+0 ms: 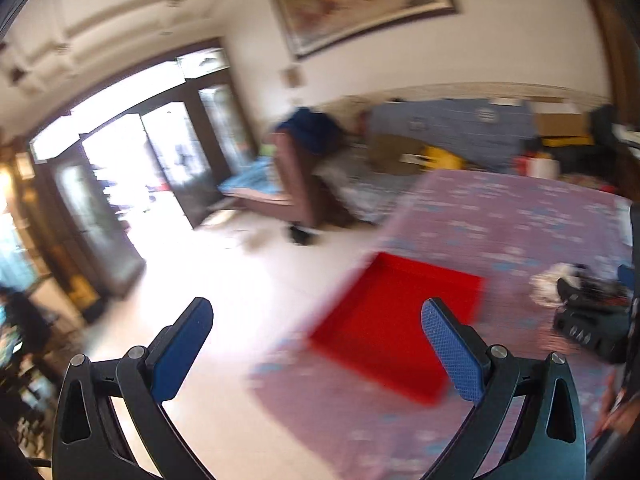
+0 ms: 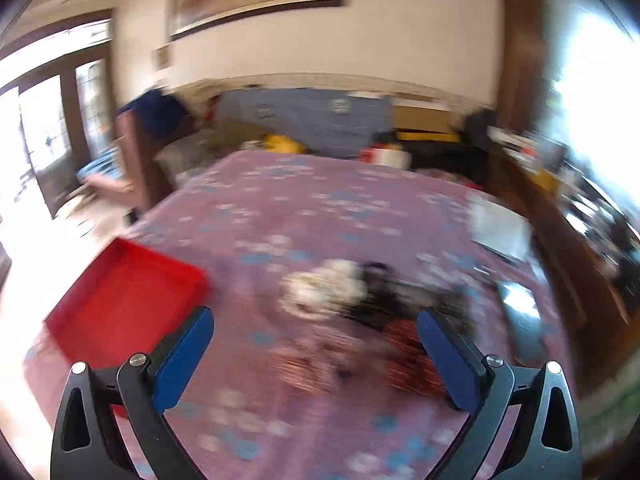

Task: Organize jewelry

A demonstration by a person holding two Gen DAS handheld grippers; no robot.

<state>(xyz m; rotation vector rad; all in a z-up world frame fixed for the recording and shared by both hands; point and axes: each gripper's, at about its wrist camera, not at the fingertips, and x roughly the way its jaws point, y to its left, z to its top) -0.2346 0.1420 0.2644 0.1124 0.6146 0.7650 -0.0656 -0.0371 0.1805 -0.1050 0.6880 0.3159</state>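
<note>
The worktop (image 2: 320, 208) with its purple flowered cloth takes most of both views, and everything on it is blurred. The red tray (image 2: 124, 300) lies at its left edge, near the floor side; as far as the blur allows you to see, the tray has nothing inside. To the right of the tray, well apart from it, lies the jewelry pile (image 2: 360, 296): a pale whitish bunch touching a dark tangle, with some red striped pieces just in front. You cannot tell single pieces in it.

Your left claw (image 1: 316, 344) is spread wide and holds nothing; it points toward the near part of the tray (image 1: 396, 320). Your right claw (image 2: 316, 350) is also wide apart and empty, and it points at the front of the pile, with the red pieces between its fingers in the picture.

I judge that the step is to reach for the first piece. Slow the hands so the view becomes sharp, choose one piece at the border of the pile, and close on it alone, so that the tangle does not come with it.
</note>
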